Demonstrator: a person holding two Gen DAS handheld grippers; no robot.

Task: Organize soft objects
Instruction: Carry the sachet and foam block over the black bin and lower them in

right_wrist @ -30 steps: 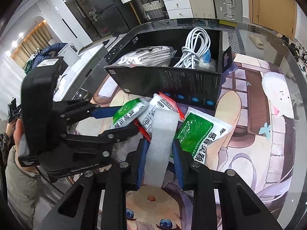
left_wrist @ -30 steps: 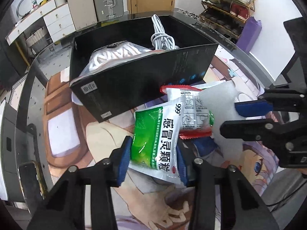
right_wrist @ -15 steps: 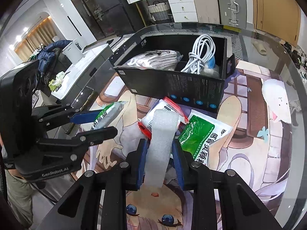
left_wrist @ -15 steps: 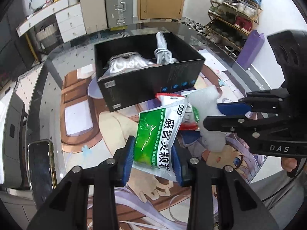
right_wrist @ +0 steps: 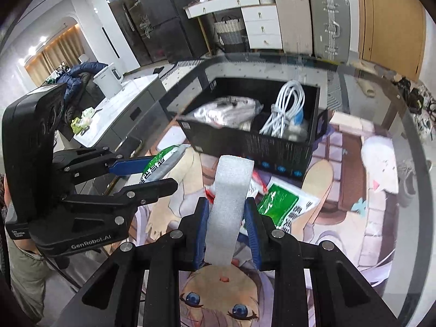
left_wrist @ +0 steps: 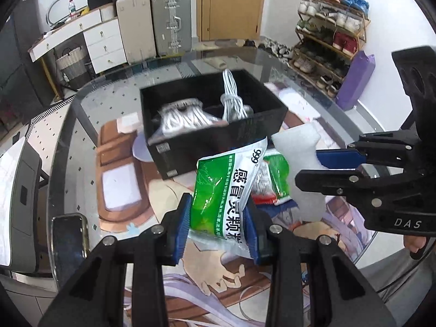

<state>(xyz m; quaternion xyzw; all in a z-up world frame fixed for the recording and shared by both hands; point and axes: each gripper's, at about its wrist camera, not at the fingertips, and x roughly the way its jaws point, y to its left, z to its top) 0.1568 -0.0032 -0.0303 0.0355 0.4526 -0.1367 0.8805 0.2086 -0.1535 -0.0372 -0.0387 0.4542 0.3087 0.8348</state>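
Surface: glass tabletop [left_wrist: 68, 136] over an anime-print mat [right_wrist: 354, 218]; a phone [left_wrist: 69, 238] lies near its edge on my left.
Left gripper [left_wrist: 216, 224]: my jaws are clenched on the lower end of a green-and-white medicine sachet [left_wrist: 229, 188], held up off the tabletop, its printed face toward the camera.
Right gripper [right_wrist: 226, 218]: my jaws are clamped on a white foam strip [right_wrist: 227, 204], which stands upright between the blue pads [right_wrist: 201, 229] and rises above them.
Between the hands: the foam shows just right of the lifted sachet in the left view [left_wrist: 299, 163].
On the mat: a red-edged packet [left_wrist: 268, 182] and a second green sachet [right_wrist: 286, 204] lie flat, just in front of the box.
Beyond: black box [left_wrist: 218, 141], open-topped, holding a bagged white bundle [right_wrist: 226, 110] on the left and a coiled white cable [right_wrist: 286, 111] on the right.
Background: suitcases [left_wrist: 155, 24], white drawers [left_wrist: 105, 43], shoe rack [left_wrist: 327, 27].
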